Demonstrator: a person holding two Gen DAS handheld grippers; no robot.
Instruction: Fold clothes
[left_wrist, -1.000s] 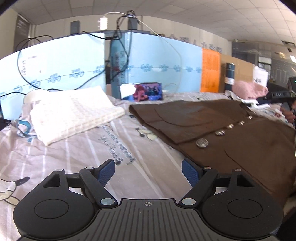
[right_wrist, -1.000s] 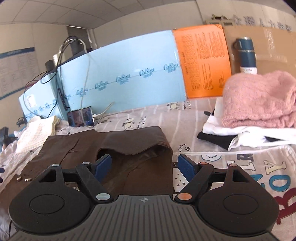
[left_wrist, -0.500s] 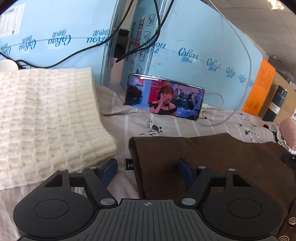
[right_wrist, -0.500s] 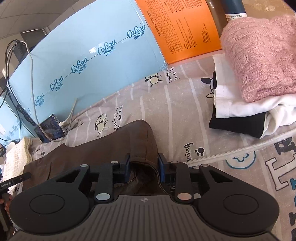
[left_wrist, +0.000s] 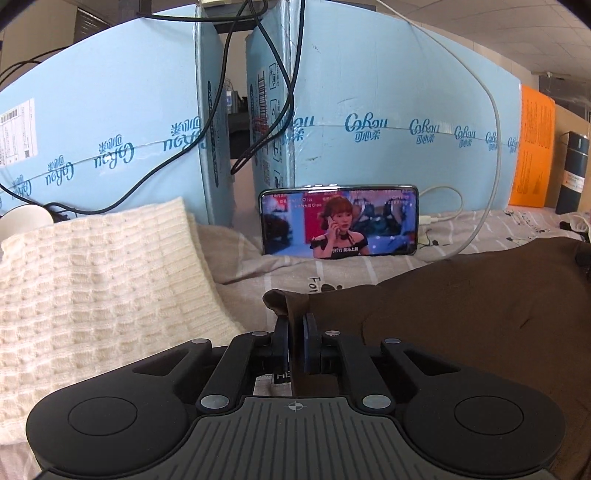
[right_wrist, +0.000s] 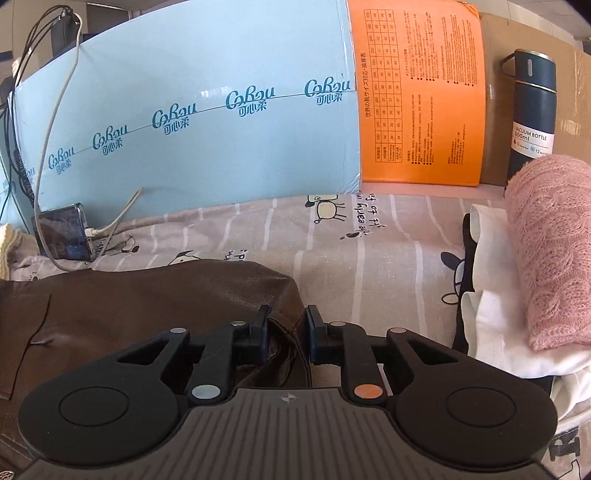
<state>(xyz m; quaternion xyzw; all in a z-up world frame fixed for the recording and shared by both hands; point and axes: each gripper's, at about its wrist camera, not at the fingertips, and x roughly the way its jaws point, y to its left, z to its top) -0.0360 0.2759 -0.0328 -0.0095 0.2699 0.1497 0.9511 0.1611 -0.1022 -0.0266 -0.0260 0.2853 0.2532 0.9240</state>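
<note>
In the left wrist view the left gripper (left_wrist: 295, 334) has its fingers pressed together on a raised corner of the brown garment (left_wrist: 461, 306), a fold of cloth standing up between the blue pads; the rest of the garment spreads away to the right over the striped cartoon-print bedsheet (left_wrist: 332, 271); a folded cream knit sweater (left_wrist: 96, 280) lies just left of the gripper, its edge close beside the pinched corner; behind, a smartphone (left_wrist: 340, 220) stands on its long side, leaning against the light blue cartons (left_wrist: 388, 122) at the far edge of the bed, its screen showing a video, a white cable (left_wrist: 491, 155) running to its right end; black cables (left_wrist: 258, 74) hang over the gap between the cartons.

In the right wrist view the right gripper (right_wrist: 286, 332) is clamped on the brown garment's (right_wrist: 147, 295) right-hand edge, the fingers narrowly apart with bunched fabric between them; the garment lies flat to the left across the sheet (right_wrist: 369, 251); at the right edge a rolled pink knit (right_wrist: 546, 243) rests on folded white and black clothes (right_wrist: 495, 295); a dark vacuum bottle (right_wrist: 532, 110) stands upright behind them, against brown cardboard, beside an orange box (right_wrist: 421, 96); the phone (right_wrist: 64, 236) leans at the far left.
</note>
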